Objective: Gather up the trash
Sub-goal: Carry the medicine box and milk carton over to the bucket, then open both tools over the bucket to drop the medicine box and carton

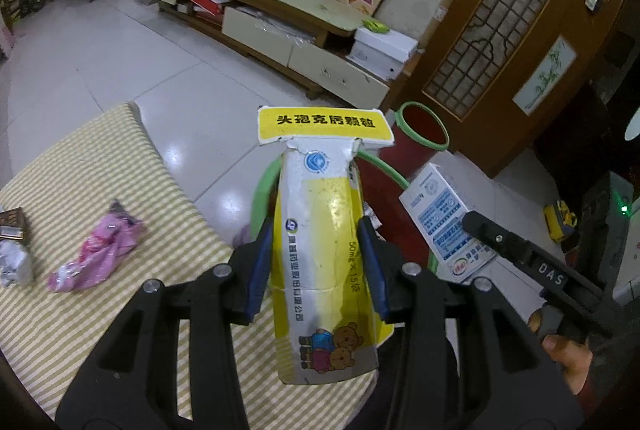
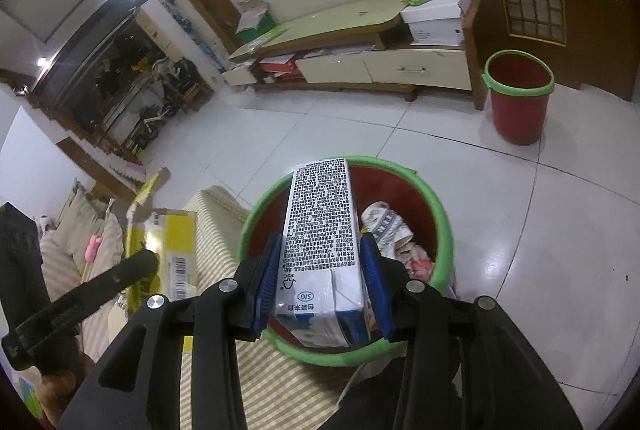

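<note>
My left gripper (image 1: 318, 234) is shut on a crumpled yellow and white medicine box (image 1: 320, 230) with a torn open flap, held over the table's edge. Behind it shows the green rim of a red bin (image 1: 262, 186). My right gripper (image 2: 320, 254) is shut on a white milk carton (image 2: 320, 226) with black print, held over the near red bin with a green rim (image 2: 440, 214), which holds crumpled paper and wrappers. The carton (image 1: 444, 218) and the right gripper's finger (image 1: 500, 242) also appear at the right of the left wrist view.
A striped yellow tablecloth (image 1: 80, 190) bears a pink wrapper (image 1: 100, 250) and a crumpled silver wrapper (image 1: 16, 262). A second red bin (image 2: 520, 94) stands by the wooden door. A low TV cabinet (image 1: 280, 14) lines the far wall. White tile floor lies between.
</note>
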A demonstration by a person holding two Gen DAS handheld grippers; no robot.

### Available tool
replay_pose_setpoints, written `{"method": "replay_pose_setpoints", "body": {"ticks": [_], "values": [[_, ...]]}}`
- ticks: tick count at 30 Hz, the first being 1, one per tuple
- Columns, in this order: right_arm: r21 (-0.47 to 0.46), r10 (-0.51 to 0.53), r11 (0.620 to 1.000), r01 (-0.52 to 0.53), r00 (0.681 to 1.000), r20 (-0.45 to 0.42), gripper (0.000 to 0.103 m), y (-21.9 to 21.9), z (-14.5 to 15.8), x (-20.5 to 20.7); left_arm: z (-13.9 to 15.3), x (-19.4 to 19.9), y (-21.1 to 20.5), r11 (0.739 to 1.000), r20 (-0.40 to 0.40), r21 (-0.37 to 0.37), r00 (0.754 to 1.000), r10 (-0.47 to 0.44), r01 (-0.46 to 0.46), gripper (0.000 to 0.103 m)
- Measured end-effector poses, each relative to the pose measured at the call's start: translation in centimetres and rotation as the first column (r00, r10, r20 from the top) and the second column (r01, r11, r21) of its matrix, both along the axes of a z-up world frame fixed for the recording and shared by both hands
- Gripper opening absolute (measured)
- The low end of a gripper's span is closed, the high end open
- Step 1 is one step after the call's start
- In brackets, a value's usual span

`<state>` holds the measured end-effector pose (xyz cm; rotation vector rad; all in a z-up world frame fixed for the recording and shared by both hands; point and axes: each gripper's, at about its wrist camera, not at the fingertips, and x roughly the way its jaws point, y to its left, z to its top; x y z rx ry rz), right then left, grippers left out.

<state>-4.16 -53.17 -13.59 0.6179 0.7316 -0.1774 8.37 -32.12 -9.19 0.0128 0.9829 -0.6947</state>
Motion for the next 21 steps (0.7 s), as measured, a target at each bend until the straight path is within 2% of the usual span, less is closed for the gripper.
{"method": "replay_pose_setpoints", "body": {"ticks": [5, 11, 13, 14, 15, 16, 21], "values": [[0.003, -0.003, 1.0, 0.003, 1.0, -0.017, 0.039, -0.8, -0.4, 0.4, -1.5, 0.8, -1.6, 1.0, -0.045, 0.005, 0.999, -0.009, 0.009, 0.04], [-0.001, -0.007, 1.0, 0.007, 1.0, -0.022, 0.04, -1.1, -0.5, 1.0, -1.7, 1.1, -2.6, 1.0, -0.04, 0.022, 0.999, -0.012, 0.013, 0.041], [-0.003, -0.015, 1.0, 0.015, 1.0, -0.02, 0.041, -1.3, -0.5, 1.2, -1.6, 1.0, -2.3, 1.0, -0.032, 0.021, 0.999, -0.008, 0.008, 0.052], [0.002, -0.02, 1.0, 0.02, 1.0, -0.02, 0.046, -1.3, -0.5, 1.3, -1.5, 0.9, -2.2, 1.0, -0.028, 0.021, 1.0, -0.005, 0.005, 0.061], [0.006, -0.023, 1.0, 0.023, 1.0, -0.019, 0.056, -1.3, -0.6, 1.4, -1.4, 0.8, -1.9, 1.0, -0.02, 0.027, 1.0, 0.001, -0.001, 0.067], [0.008, -0.026, 1.0, 0.026, 1.0, -0.017, 0.059, -1.3, -0.6, 1.4, -1.2, 0.7, -1.7, 0.999, -0.012, 0.032, 1.0, 0.005, -0.005, 0.068], [0.001, -0.007, 1.0, 0.007, 0.999, -0.031, 0.059, -0.4, -0.6, 2.0, -0.8, 0.2, 0.5, 0.997, 0.028, 0.062, 0.999, 0.04, -0.041, 0.075]]}}
